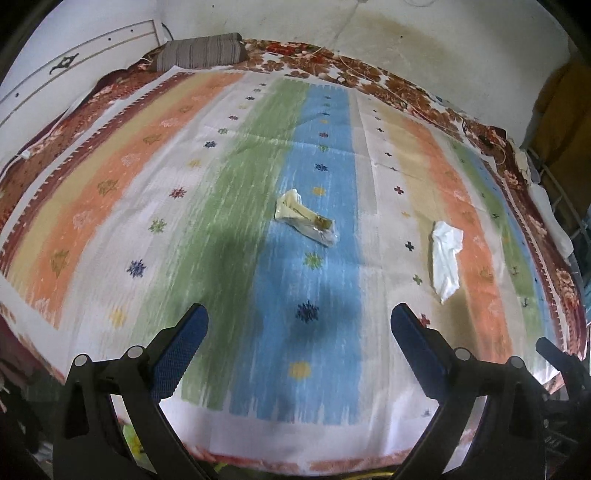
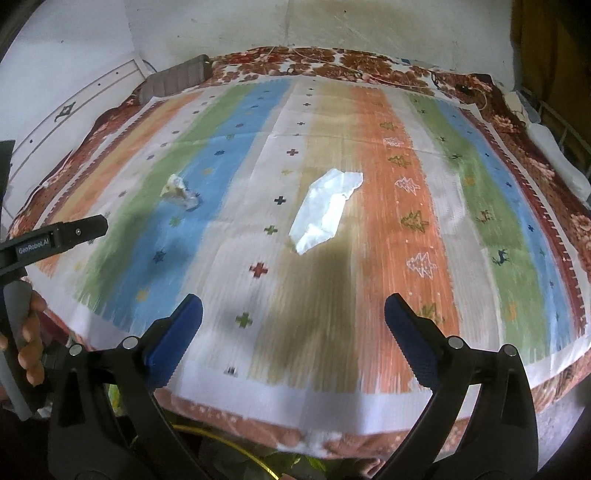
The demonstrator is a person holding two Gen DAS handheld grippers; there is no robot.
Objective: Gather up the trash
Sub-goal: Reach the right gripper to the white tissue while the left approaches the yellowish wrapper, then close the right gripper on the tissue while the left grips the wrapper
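On the striped cloth (image 1: 221, 206), at my twelve o'clock, lie a crumpled wrapper (image 1: 304, 218) and white tissue (image 2: 325, 210); my left gripper (image 1: 299, 325) and right gripper (image 2: 293, 317) both gape, released.

Before me: one striped mat (image 1: 229, 206), bands of orange, green, blue, white and tan with small stars, crosses and trees, spread flat over a red floral bedspread (image 1: 369, 74). One grey striped pillow (image 1: 201, 51) at the far left corner. One white headboard (image 1: 74, 70) on my left. One stained white wall (image 1: 406, 29) behind. Thin cords (image 1: 436, 114) along the far edge.
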